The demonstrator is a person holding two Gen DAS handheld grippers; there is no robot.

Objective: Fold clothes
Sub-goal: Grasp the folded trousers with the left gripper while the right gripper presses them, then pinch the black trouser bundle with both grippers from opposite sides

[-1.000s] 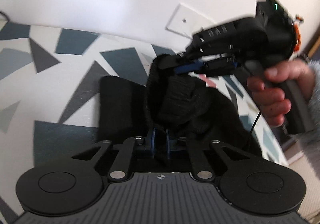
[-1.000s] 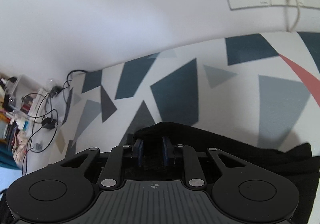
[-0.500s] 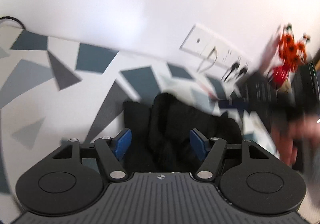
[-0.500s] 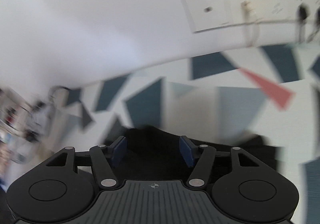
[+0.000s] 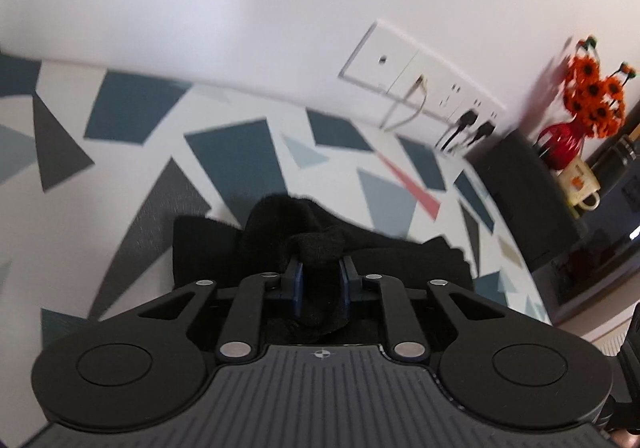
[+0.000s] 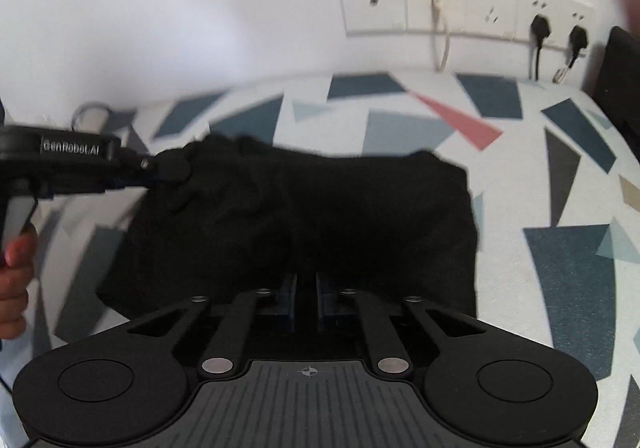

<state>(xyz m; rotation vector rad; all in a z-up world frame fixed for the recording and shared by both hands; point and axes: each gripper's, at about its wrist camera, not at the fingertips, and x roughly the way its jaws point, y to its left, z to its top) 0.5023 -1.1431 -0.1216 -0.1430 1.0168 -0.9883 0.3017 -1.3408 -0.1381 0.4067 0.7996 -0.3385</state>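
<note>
A black knit garment (image 5: 276,224) lies on the white surface with blue and grey triangles (image 5: 132,152). My left gripper (image 5: 320,279) is shut on a bunched fold of it, which bulges up between the fingers. In the right wrist view the garment (image 6: 320,208) spreads wide and flat. The left gripper (image 6: 160,172) grips its far left corner there, held by a hand (image 6: 14,272). My right gripper (image 6: 307,294) sits at the garment's near edge with its fingers drawn close together on the dark cloth.
Wall sockets (image 6: 460,4) with two black plugs (image 6: 540,26) and a white cable run along the back wall. A black box (image 5: 520,192), a red vase of orange flowers (image 5: 568,136) and a cream mug (image 5: 580,188) stand at the right. Bare patterned surface (image 6: 560,248) lies right of the garment.
Both grippers stood open half a second ago and are now shut on the garment again. The right gripper has moved from beside the left one to the garment's near edge.
</note>
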